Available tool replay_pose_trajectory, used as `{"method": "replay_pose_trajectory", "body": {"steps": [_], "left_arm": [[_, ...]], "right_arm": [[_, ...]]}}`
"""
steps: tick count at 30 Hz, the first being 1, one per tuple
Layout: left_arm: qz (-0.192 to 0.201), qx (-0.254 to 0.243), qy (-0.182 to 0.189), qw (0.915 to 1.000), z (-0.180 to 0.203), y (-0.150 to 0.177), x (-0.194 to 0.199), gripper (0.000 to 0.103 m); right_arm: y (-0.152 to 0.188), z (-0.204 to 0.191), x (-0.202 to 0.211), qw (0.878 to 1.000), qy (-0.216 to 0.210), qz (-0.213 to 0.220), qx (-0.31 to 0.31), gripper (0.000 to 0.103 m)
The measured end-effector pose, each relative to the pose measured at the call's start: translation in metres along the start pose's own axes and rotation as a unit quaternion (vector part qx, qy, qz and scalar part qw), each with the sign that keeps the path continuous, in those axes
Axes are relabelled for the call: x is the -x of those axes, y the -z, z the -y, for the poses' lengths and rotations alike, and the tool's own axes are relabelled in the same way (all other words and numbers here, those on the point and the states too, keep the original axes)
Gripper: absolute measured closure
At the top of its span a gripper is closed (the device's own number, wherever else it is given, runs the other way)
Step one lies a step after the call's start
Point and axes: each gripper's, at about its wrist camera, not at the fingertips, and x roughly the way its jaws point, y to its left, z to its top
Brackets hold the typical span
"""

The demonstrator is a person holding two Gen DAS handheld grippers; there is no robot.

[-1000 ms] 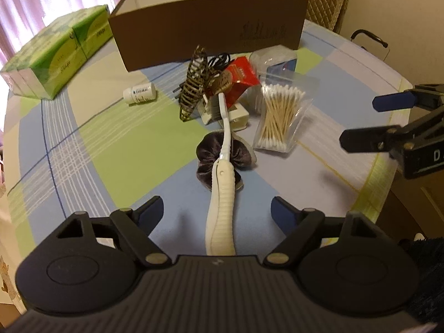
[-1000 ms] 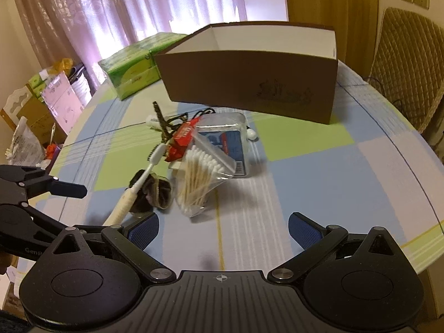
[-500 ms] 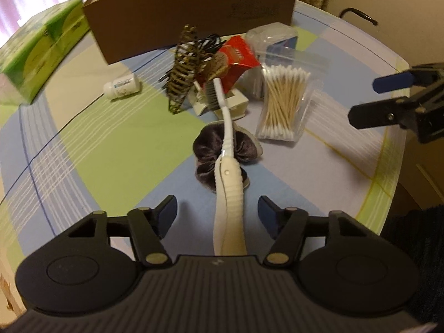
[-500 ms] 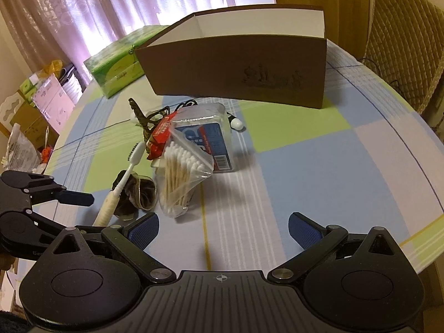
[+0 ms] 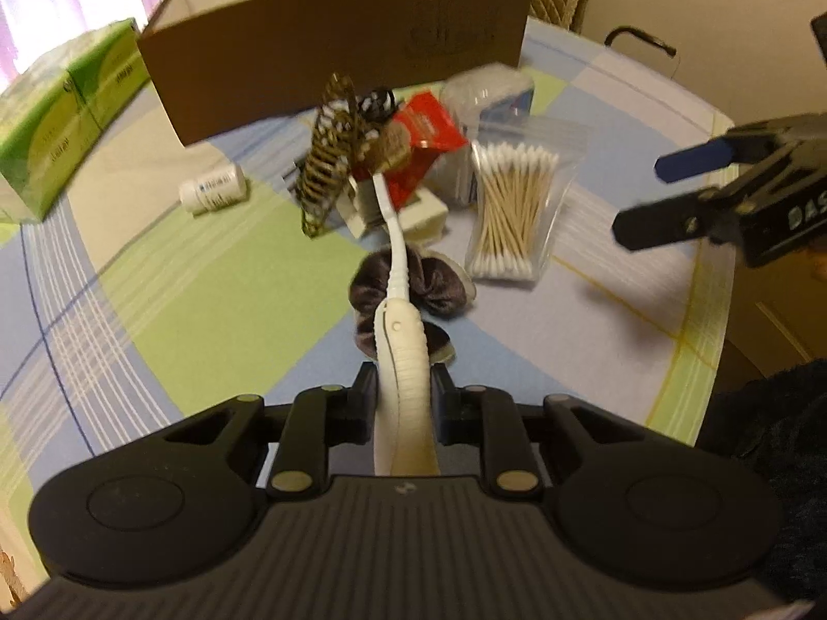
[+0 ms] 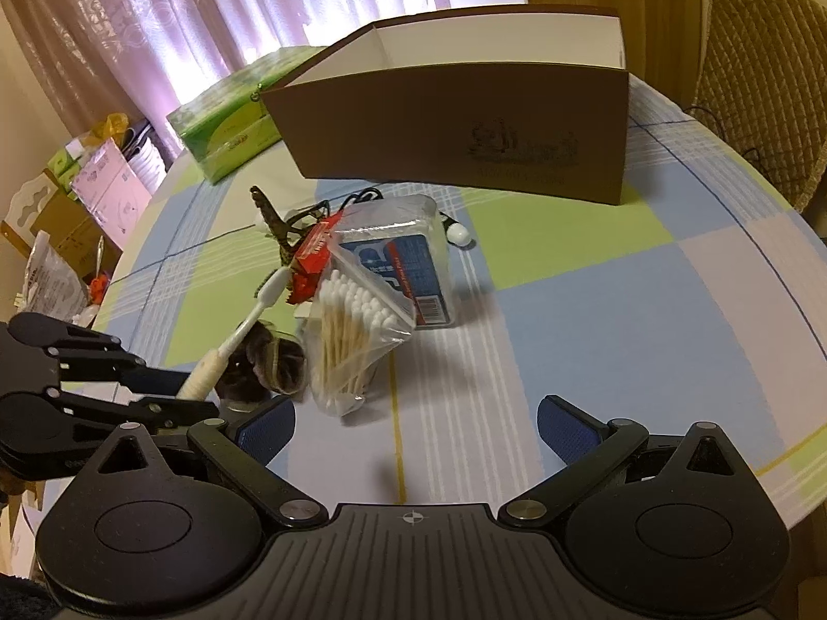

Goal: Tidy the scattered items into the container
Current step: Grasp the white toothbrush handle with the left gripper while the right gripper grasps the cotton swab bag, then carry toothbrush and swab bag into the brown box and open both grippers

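Gripping a white toothbrush (image 5: pixel 400 356) by its ribbed handle, the left gripper (image 5: pixel 398 398) has its jaws closed on it above a dark scrunchie (image 5: pixel 413 289), the brush head reaching toward a red packet (image 5: pixel 429 150) and a patterned hair claw (image 5: pixel 325 155). Just beside lies a bag of cotton swabs (image 6: pixel 351 330). The right gripper (image 6: pixel 413 423) hangs wide open over the checked tablecloth (image 6: pixel 594 310); the brown box (image 6: pixel 465 129) stands behind the pile.
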Motion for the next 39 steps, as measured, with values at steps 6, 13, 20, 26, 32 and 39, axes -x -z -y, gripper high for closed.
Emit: {"method": "replay_pose_trajectory", "body": {"steps": [6,13,20,26,32,39], "left_arm": [[0.02,0.006,-0.012,0.9997,-0.004,-0.004,0.016,0.086],[0.038,0.031,-0.033,0.9982,-0.016,-0.009,0.026,0.086],[0.022,0.076,-0.056,0.9952,-0.037,-0.006,0.018,0.086],[0.017,0.099,-0.071,0.9924,-0.045,-0.004,0.015,0.086],[0.014,0.124,-0.08,0.989,-0.055,-0.006,0.012,0.086],[0.022,0.123,-0.081,0.9888,-0.055,-0.011,0.018,0.086]], "right_arm": [[-0.003,-0.002,-0.008,1.0,-0.022,0.001,-0.001,0.0],[-0.01,-0.004,-0.023,0.999,-0.047,0.003,-0.003,0.0],[-0.019,-0.001,-0.042,0.998,-0.058,0.0,-0.023,0.022],[-0.02,0.002,-0.051,0.997,-0.068,0.001,-0.023,0.043],[-0.018,0.004,-0.053,0.996,-0.087,-0.015,-0.03,0.074],[-0.016,-0.006,-0.027,0.997,-0.078,-0.006,0.013,0.076]]}}
